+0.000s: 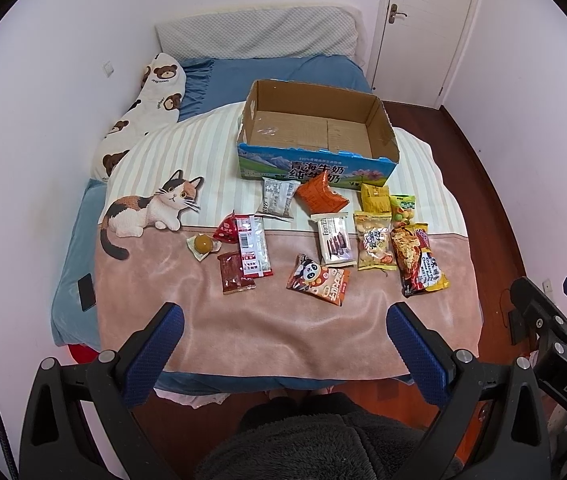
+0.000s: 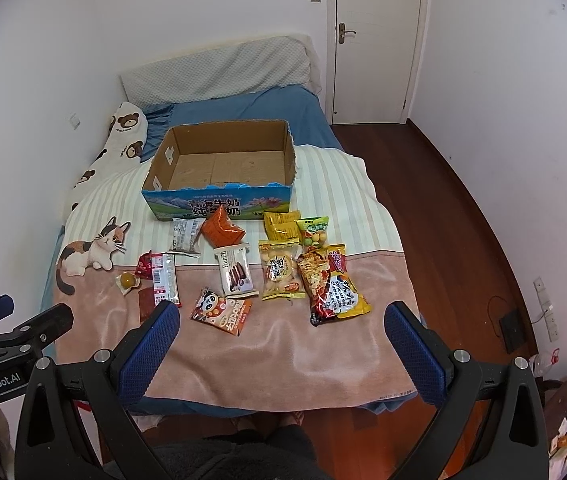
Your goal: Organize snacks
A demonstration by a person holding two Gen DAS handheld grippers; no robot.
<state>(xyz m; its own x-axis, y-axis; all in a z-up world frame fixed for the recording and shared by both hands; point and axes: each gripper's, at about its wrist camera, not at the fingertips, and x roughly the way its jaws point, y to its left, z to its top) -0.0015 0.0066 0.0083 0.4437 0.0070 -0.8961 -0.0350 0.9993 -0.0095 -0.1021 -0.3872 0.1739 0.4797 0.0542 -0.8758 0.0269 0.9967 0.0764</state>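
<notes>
- Hovering above the near edge of the bed, left gripper (image 1: pixel 283 344) and right gripper (image 2: pixel 281 344) both spread wide, holding nothing.
- Waiting at the very start, judging by the cardboard box (image 1: pixel 379 120) sitting empty on the striped end of the blanket (image 1: pixel 267 320).
- Lying loose in front of the box, all the snacks: orange pack (image 1: pixel 320 197) leaning against its front wall, panda packet (image 1: pixel 318 278) nearest the grippers, noodle bag (image 1: pixel 419 262) furthest right, red and clear packets (image 1: pixel 252 251) to the left beside a round yellow sweet (image 1: pixel 202 245).
- Calling next, probably, for reaching forward and down over one packet, the panda packet being the closest candidate.
- Needing a flat, low approach, closing on the crinkly edge rather than pinching blanket pile along with it.
- Then lifting over the box's front wall and releasing inside.
</notes>
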